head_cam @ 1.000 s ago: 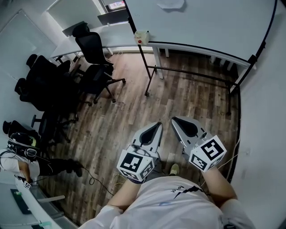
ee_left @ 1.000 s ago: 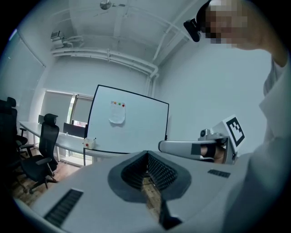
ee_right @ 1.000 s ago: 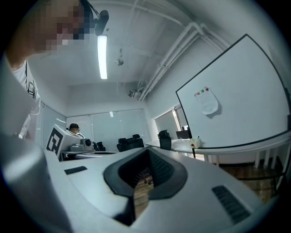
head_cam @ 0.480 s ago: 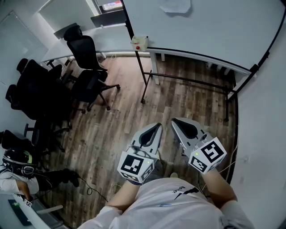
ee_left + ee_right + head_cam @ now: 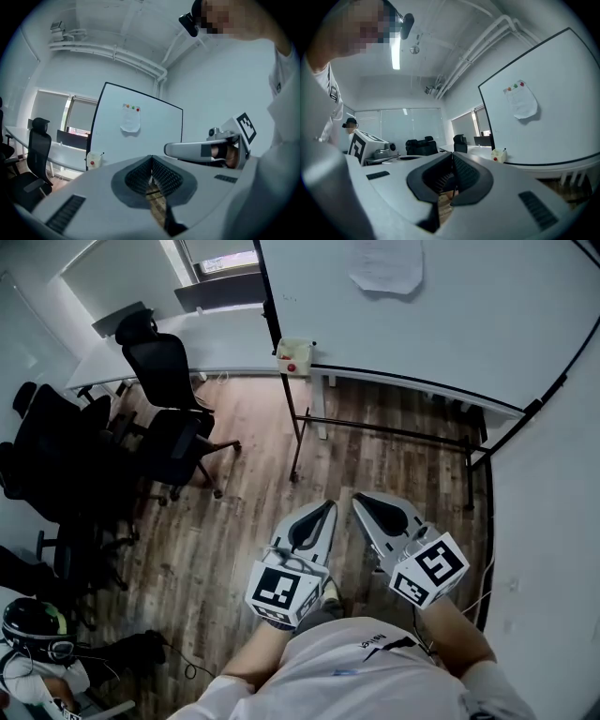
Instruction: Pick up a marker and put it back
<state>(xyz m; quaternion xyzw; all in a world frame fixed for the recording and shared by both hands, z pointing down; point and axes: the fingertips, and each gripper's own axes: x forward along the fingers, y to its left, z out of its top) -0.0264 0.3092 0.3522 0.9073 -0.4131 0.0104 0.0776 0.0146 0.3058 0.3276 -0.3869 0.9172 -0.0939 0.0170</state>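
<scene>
Whiteboard (image 5: 469,324) and its stand sit lower and closer in the head view than a second ago, and the chairs have slid off toward the left edge. I'm closing on the board.

Far left: black office chairs (image 5: 159,371), with a white table (image 5: 216,338) behind them. A second person (image 5: 37,629) is at bottom left.

The marker itself I can't make out. My guess is it's in the small box (image 5: 294,355) at the left end of the board's ledge. Something thin pokes up out of it, so the long axis is probably near upright.

The box lies ahead and slightly left of both grippers, well apart from them. Left gripper (image 5: 327,506) is the nearer one, jaws closed together with nothing in them. Right gripper (image 5: 357,499) is just beside it, also fully closed and empty.

Both need to open before any grab.

Wood-plank floor (image 5: 244,512) below, paper sheet (image 5: 384,265) pinned on the board, plain wall at right.
</scene>
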